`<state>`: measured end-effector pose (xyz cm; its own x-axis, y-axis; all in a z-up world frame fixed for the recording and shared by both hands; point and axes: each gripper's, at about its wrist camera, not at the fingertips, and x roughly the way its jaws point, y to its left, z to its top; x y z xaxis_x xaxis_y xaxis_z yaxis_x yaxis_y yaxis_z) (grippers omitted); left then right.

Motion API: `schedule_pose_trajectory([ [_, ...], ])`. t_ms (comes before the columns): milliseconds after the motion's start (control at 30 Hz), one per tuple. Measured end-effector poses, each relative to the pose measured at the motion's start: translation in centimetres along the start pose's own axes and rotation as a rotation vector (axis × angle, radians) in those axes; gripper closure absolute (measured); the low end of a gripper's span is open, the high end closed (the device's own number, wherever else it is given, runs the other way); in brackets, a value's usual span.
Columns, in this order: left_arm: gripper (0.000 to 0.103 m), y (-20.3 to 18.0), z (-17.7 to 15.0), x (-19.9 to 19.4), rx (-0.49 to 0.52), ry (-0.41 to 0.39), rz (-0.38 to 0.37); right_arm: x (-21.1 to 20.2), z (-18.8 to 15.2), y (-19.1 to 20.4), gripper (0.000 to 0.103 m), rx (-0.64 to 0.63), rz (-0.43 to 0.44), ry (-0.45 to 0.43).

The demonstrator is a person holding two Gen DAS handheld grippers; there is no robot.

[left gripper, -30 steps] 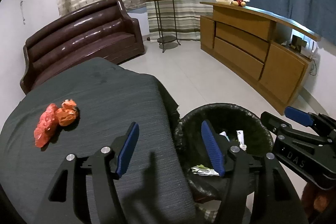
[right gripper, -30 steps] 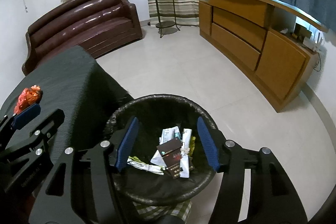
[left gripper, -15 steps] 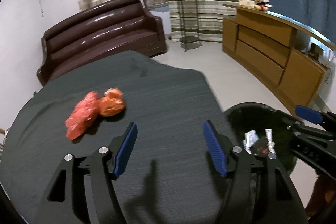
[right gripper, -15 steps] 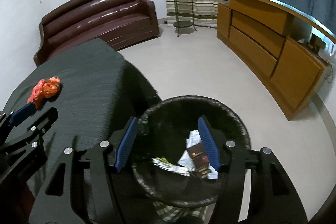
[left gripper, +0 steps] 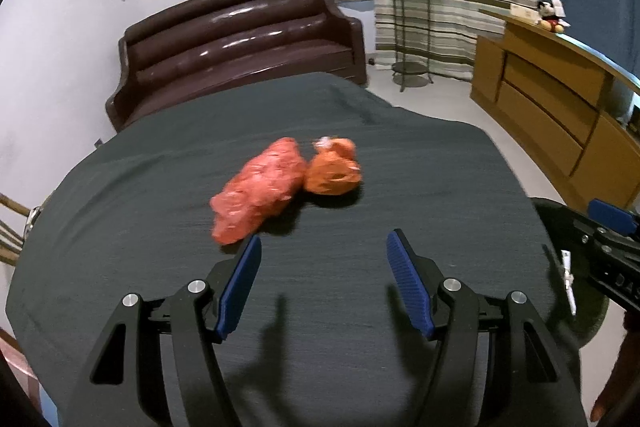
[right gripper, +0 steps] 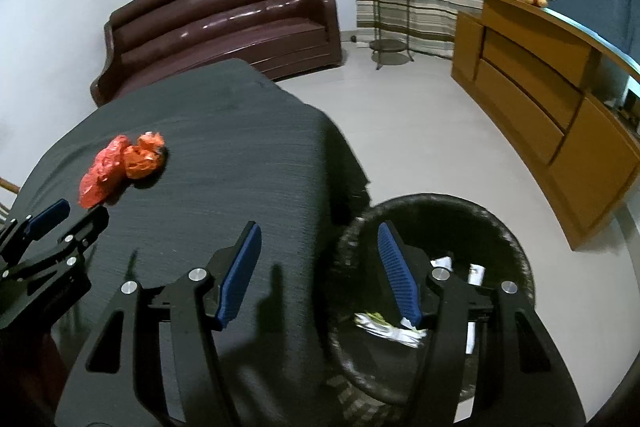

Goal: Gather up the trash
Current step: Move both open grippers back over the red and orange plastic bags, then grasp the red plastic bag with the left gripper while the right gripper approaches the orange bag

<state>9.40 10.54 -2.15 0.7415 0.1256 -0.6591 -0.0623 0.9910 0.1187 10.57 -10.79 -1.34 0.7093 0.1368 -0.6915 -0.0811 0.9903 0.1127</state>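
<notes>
While the left gripper hangs over the dark cloth-covered tabletop in the left wrist view, its blue pads stand apart with only bare cloth between them. Just beyond its left finger lies a crumpled red plastic bag, and an orange crumpled bag touches the red one on its right side. Neither bag is touched by the pads. At the right edge, part of the right gripper shows beside the tabletop. A brown sofa stands behind the tabletop. In the right wrist view, the right gripper also has its pads apart and holds nothing; its left finger is over the cloth and its right finger over the black trash bin, which stands on the floor just beside the tabletop with paper scraps and wrappers inside. Both bags, red and orange, lie well to the left, near the left gripper.
</notes>
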Motion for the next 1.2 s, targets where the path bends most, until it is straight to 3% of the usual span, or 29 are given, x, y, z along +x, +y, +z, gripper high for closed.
schedule_pose_trajectory([
  [533,0.035,4.1,1.6,3.0,-0.032,0.060,0.019,2.7,2.6,5.3,0.043,-0.069,0.076,0.020],
  [900,0.035,5.1,2.1,4.7,-0.014,0.114,-0.025,3.9,3.4,6.6,0.042,-0.085,0.096,0.038],
  [1200,0.075,5.3,2.0,4.8,0.033,0.101,-0.046,4.7,3.4,7.3,0.042,-0.094,0.100,0.053],
])
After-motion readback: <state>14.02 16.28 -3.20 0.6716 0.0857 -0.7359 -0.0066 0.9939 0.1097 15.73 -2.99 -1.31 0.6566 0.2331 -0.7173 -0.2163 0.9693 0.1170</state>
